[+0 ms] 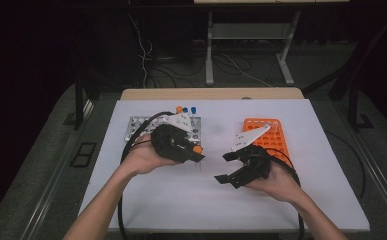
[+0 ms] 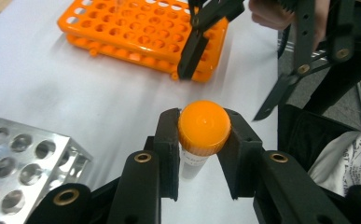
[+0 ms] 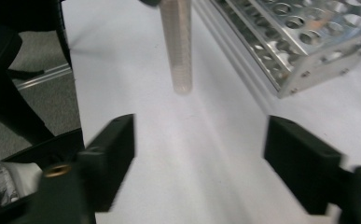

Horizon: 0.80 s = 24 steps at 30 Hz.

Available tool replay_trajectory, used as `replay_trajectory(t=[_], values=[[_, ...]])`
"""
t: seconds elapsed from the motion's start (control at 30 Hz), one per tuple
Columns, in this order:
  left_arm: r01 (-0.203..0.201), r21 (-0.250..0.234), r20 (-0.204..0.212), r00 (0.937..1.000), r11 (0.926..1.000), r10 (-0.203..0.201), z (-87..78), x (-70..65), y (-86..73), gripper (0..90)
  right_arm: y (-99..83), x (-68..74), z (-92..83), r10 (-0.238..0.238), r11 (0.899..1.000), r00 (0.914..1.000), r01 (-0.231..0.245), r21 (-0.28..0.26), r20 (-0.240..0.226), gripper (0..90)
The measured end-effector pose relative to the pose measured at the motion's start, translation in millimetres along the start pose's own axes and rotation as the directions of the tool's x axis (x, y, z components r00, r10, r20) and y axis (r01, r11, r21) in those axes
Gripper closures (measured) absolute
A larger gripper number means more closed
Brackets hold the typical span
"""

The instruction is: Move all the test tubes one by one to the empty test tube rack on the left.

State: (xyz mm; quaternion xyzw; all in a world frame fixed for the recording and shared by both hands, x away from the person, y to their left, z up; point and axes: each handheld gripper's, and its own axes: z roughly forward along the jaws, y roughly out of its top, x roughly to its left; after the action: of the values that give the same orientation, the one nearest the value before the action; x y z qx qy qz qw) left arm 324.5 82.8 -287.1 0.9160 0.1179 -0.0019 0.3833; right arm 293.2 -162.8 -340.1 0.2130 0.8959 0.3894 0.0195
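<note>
My left gripper [image 1: 195,154] is shut on a clear tube with an orange cap [image 1: 197,149], held above the white mat at centre left. In the left gripper view the orange cap [image 2: 204,126] sits squeezed between the two black pads. The right gripper [image 1: 222,167] stands open just to the right, its jaws pointing toward the left one with nothing between them. In the right gripper view the tube's clear body [image 3: 178,46] hangs a little beyond my wide-apart jaws, clear of both pads.
A metal tube rack [image 1: 131,127] lies at the back left, with orange-capped [image 1: 179,108] and blue-capped [image 1: 193,109] tubes at its far edge. An orange plastic rack [image 1: 268,131] sits at the back right. The white mat [image 1: 181,200] covers the table.
</note>
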Motion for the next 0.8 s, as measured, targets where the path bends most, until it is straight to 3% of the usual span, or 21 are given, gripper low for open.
replay_trajectory(t=[0.17,0.23,0.6,0.8], values=[[0.007,0.0,-0.021,0.9998,1.0,-0.007,-7.8,6.0,1.3,68.9,-6.9,-5.8,-10.0,0.057,0.998,0.9984,-0.057,-0.017,-0.004,9.6],[0.014,-0.006,-0.029,0.9995,0.9999,-0.014,-11.8,8.1,1.7,68.9,-10.2,-7.7,-14.0,0.078,0.997,0.997,-0.078,-0.021,-0.004,0.2],[0.035,-0.026,-0.08,0.9961,0.9991,-0.037,-33.3,25.2,2.0,68.9,-31.1,-15.1,-35.7,0.127,0.99,0.9915,-0.125,-0.063,0.031,0.2],[0.068,-0.045,-0.107,0.9916,0.9967,-0.072,-43.7,37.8,0.5,68.9,-41.3,-18.8,-42.2,0.149,0.987,0.988,-0.146,-0.072,0.04,0.3]])
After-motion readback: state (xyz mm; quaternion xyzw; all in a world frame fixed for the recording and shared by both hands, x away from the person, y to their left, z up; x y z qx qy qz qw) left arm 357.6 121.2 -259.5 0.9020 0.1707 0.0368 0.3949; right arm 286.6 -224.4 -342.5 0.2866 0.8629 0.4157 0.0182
